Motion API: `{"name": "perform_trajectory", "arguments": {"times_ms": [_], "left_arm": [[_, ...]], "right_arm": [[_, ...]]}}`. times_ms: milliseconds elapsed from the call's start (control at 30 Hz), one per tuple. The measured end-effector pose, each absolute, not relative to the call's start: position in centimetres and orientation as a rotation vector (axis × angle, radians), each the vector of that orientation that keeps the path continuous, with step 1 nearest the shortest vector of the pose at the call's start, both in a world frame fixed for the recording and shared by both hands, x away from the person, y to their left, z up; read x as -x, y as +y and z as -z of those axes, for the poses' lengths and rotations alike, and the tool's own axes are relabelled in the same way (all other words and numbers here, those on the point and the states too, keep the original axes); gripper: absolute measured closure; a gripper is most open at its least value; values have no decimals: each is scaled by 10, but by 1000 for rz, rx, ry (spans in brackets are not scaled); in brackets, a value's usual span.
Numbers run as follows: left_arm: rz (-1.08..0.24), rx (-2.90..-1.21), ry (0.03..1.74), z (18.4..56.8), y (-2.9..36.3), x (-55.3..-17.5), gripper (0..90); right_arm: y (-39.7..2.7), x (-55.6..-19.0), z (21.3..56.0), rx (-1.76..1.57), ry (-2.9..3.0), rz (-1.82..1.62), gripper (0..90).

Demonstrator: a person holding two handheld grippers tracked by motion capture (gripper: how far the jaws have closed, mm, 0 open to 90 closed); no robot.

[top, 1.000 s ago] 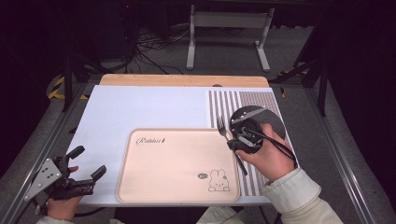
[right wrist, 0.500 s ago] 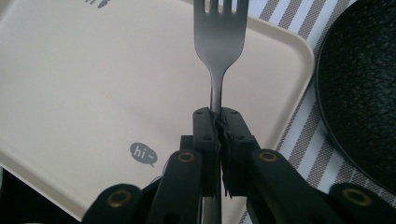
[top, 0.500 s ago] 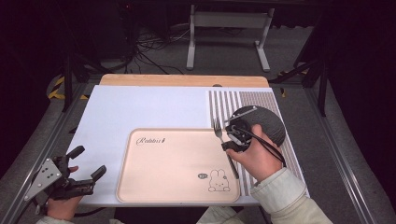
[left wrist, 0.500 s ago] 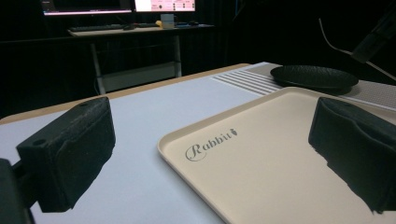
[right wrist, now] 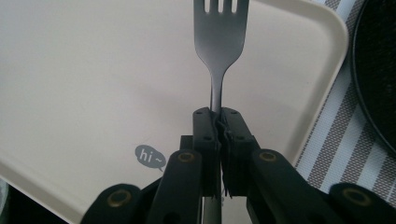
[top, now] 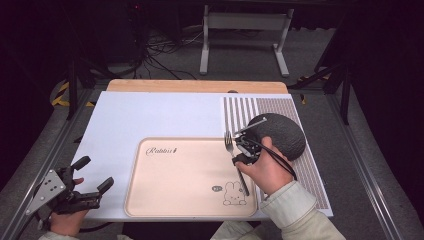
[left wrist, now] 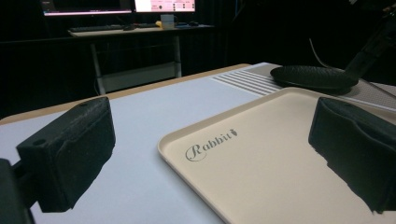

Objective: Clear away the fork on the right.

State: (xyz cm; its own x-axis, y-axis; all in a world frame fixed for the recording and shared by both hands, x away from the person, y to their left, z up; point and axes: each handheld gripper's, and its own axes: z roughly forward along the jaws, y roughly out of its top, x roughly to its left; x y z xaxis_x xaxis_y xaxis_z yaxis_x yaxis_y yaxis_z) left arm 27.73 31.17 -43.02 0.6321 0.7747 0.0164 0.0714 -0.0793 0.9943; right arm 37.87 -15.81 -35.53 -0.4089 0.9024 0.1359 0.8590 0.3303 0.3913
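My right gripper (top: 239, 157) (right wrist: 218, 122) is shut on the neck of a metal fork (top: 231, 145) (right wrist: 219, 35), and holds it over the right part of the beige tray (top: 185, 175) (right wrist: 84, 65) printed "Rabbit". The fork's tines point away from me, its handle (top: 243, 184) trails back toward the tray's rabbit drawing. A black plate (top: 280, 134) (left wrist: 310, 77) (right wrist: 378, 70) lies on the striped mat just right of the fork. At the table's front left corner my left gripper (top: 90, 175) (left wrist: 219, 154) is open with nothing between its pads, aimed across the tray (left wrist: 261, 158).
A white mat (top: 150, 120) covers the table, with a striped placemat (top: 280, 107) at the right. A wooden edge (top: 195, 86) runs along the far side. Beyond the table stand a metal stand (top: 242, 30) and cables on the floor.
My right gripper has carried the fork leftward from over the black plate to over the tray's right edge. The left gripper has not moved.
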Motion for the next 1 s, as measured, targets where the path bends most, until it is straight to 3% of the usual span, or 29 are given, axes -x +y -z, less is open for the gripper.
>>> {"name": "perform_trajectory", "arguments": {"times_ms": [1000], "left_arm": [[-676, -1563, 726, 430, 312, -277, 12]], "right_arm": [[-158, -397, 405, -1807, 2485, -514, 858]]}}
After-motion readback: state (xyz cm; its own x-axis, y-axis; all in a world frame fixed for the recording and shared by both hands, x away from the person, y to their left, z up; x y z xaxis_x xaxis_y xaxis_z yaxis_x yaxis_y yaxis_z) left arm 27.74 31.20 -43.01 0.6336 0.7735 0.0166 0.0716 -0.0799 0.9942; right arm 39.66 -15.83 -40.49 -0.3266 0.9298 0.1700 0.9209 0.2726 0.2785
